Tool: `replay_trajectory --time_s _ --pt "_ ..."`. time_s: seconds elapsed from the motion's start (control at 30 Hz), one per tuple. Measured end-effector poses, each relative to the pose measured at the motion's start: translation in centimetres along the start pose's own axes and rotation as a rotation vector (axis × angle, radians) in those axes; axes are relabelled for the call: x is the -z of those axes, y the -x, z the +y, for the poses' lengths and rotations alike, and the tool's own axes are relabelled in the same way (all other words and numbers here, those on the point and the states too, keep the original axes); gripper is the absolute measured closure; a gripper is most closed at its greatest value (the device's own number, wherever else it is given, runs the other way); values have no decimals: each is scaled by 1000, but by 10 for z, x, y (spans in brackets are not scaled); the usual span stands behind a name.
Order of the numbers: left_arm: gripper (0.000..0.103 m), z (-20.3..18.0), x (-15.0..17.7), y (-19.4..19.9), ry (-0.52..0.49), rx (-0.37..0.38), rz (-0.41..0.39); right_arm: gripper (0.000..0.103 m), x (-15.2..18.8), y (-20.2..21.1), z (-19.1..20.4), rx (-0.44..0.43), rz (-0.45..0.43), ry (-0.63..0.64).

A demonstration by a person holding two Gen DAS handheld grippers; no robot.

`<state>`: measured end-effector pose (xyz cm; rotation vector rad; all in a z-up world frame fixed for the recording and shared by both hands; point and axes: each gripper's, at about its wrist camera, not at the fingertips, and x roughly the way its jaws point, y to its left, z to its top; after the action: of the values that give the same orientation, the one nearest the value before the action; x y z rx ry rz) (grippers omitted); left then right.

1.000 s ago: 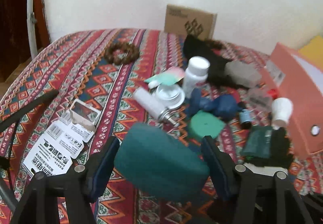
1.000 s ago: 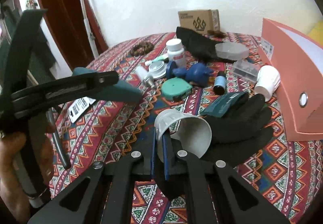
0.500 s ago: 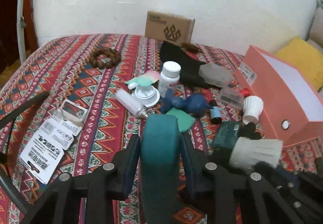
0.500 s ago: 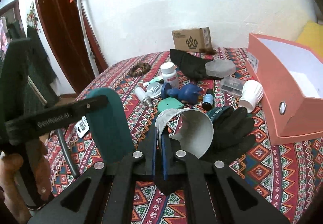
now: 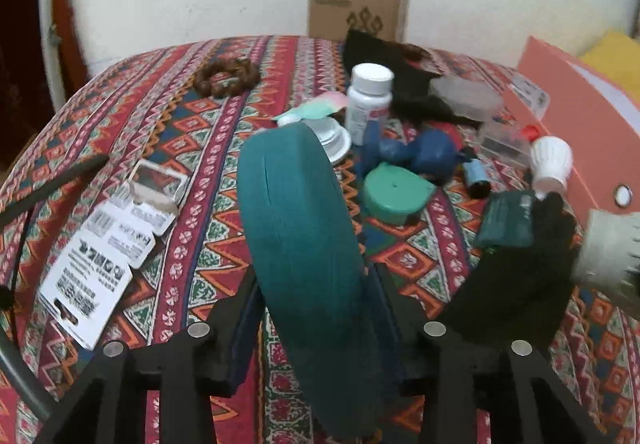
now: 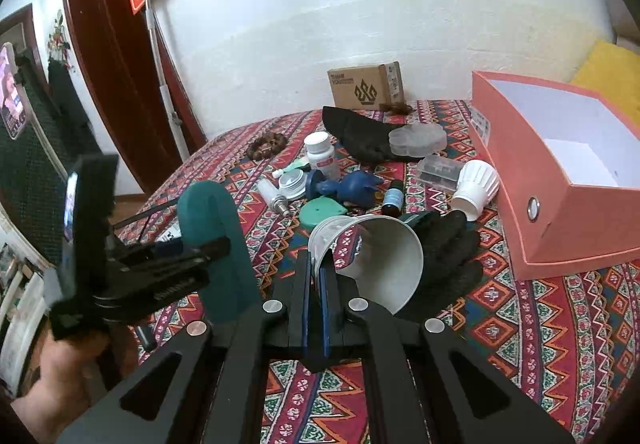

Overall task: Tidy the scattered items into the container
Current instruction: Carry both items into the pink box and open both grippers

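My left gripper [image 5: 316, 328] is shut on a dark teal oval case [image 5: 300, 244], held on edge above the patterned cloth; it also shows in the right wrist view [image 6: 216, 244]. My right gripper [image 6: 316, 280] is shut on the rim of a white paper cup [image 6: 376, 264], held on its side, mouth towards the camera. The open salmon box [image 6: 560, 179] stands at the right, its inside white. Scattered in between lie a white pill bottle [image 5: 368, 99], a blue figure [image 5: 420, 147], a green disc [image 5: 394, 195] and a black glove [image 6: 448, 252].
A cardboard box [image 5: 356, 17] stands at the far edge by the wall. A bead bracelet [image 5: 226, 77], printed cards [image 5: 104, 240], a second paper cup [image 6: 476, 187], clear plastic cases [image 6: 418, 139] and a small blue bottle [image 6: 392, 199] lie on the cloth. A door is at the left.
Both grippers have risen with their loads. The teal case has turned from flat to standing on edge and now leans left. The paper cup has moved right, closer to the box.
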<state>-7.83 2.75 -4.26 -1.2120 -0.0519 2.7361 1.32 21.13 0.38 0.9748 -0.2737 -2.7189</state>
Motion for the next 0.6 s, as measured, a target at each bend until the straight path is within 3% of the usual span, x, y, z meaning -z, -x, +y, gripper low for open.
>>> replay_trajectory --time_s 0.17,0.43,0.6 --pt "64 -3 -5 22 40 39 -31 100 -4 14 -7 6 -33 -17" --pt "64 -51 -28 101 -36 105 -179 100 -19 45 -21 23 -118 -43" --pt "64 -80 -42 118 -39 147 -197 100 -30 75 -34 68 -188 -54"
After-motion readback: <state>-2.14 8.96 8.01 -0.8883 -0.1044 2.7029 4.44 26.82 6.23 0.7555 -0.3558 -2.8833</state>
